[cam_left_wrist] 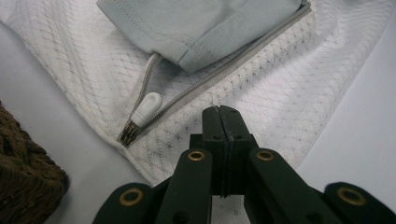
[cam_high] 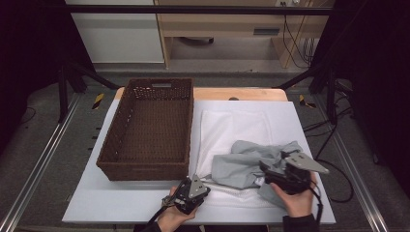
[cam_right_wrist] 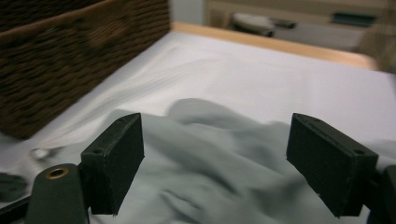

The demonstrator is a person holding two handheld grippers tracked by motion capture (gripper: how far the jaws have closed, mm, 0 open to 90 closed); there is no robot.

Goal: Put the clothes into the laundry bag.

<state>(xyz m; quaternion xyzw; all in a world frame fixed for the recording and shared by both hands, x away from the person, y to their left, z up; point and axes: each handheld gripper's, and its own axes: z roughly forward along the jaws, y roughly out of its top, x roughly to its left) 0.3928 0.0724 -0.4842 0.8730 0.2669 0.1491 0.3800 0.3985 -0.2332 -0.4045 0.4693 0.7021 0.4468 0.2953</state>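
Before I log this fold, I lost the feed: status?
Left gripper shut, pinching the white mesh garment. Right gripper open over the grey garment, nothing held. Wicker basket left, not obstructing.

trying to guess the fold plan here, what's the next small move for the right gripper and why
Probably lower the right gripper back onto the grey garment and pinch an edge: its jaws stand open above the crumpled cloth, holding nothing, while the left gripper is shut on the white mesh bag.
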